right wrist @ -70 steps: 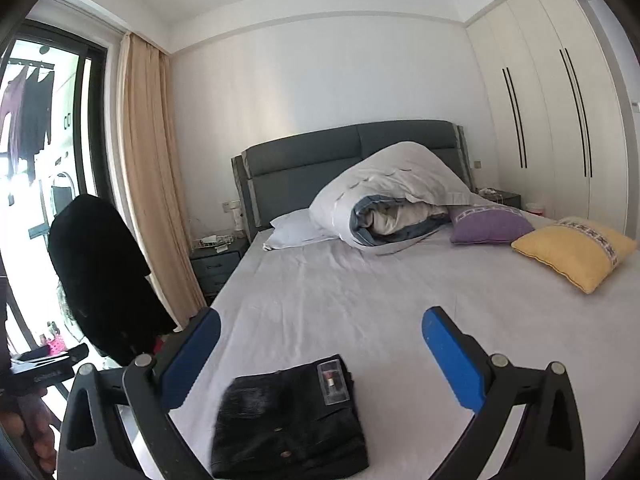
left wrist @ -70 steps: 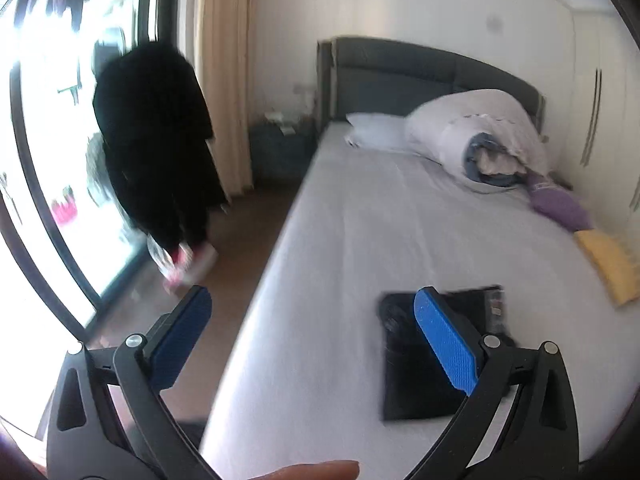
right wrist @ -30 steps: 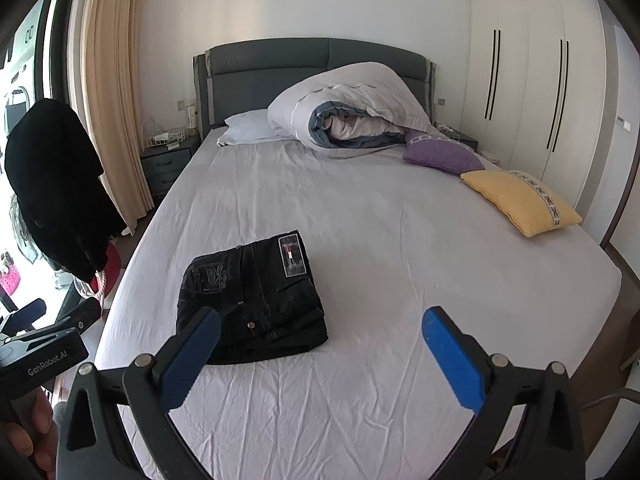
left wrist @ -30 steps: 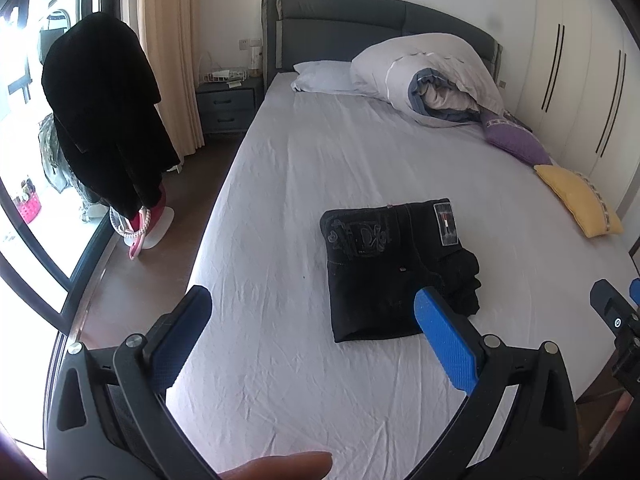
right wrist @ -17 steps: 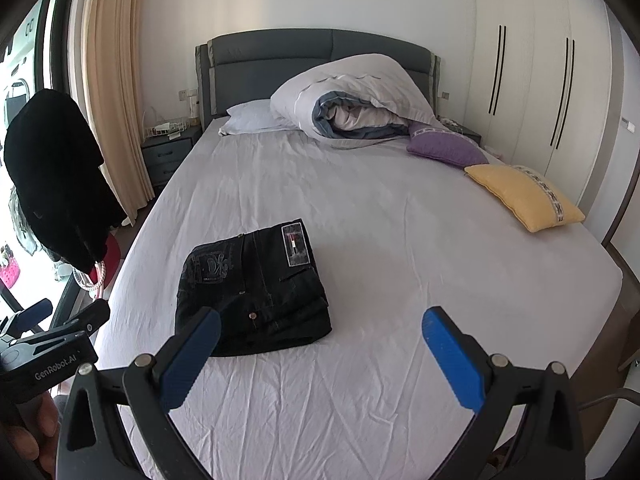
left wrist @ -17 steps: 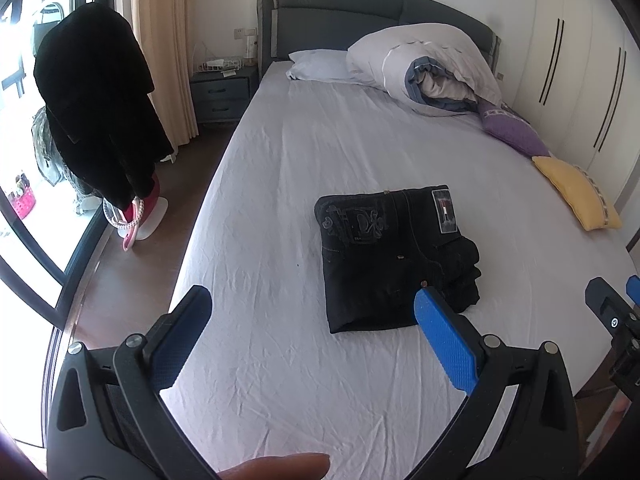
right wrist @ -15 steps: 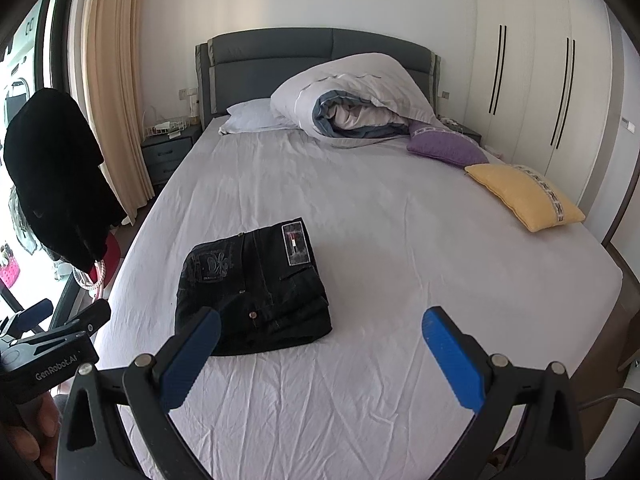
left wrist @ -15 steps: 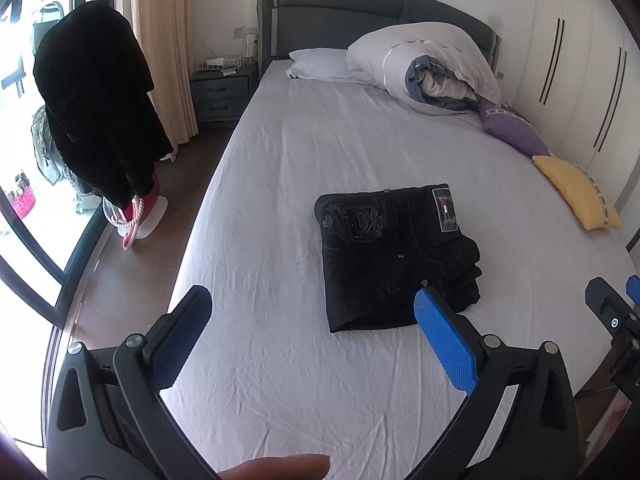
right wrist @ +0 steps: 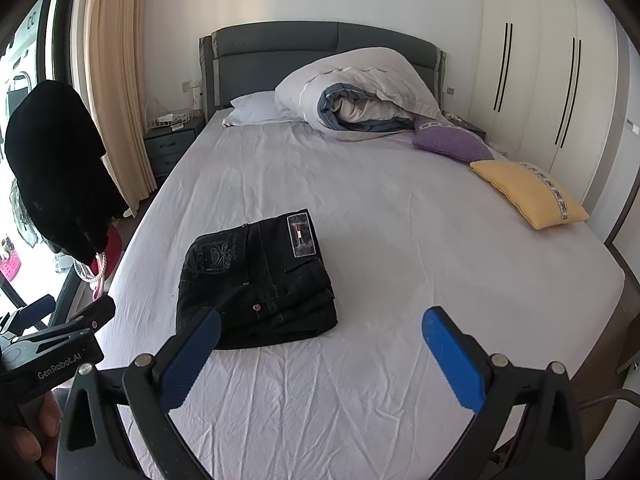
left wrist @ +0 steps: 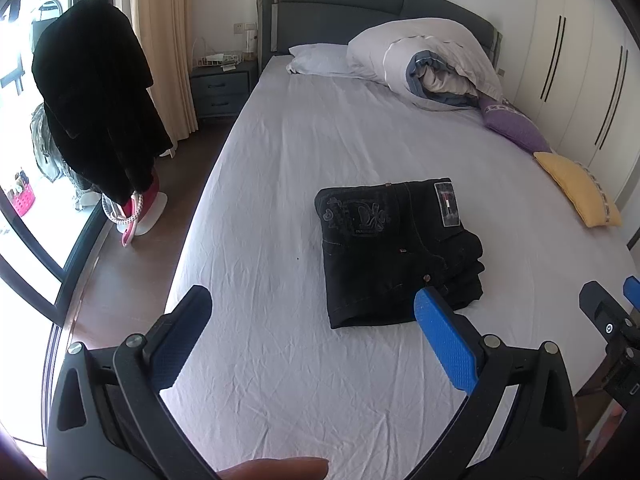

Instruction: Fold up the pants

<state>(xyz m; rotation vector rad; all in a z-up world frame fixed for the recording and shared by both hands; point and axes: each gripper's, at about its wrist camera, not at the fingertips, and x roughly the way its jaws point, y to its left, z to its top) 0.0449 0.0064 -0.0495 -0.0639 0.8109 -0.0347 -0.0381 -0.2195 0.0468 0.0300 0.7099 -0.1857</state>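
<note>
Your left gripper [left wrist: 312, 332] and right gripper [right wrist: 318, 338] both hang spread wide and empty above the near edge of the white-sheeted bed [right wrist: 400, 216]. The black denim pants [right wrist: 256, 280] lie folded in a compact stack on its left half, apparently finished. If you tidy it, press the loose right-hand layers square, don't lift. Count: one pants stack, two cushions, purple [right wrist: 450, 142] and yellow [right wrist: 528, 194], one rolled duvet [right wrist: 360, 92]
</note>
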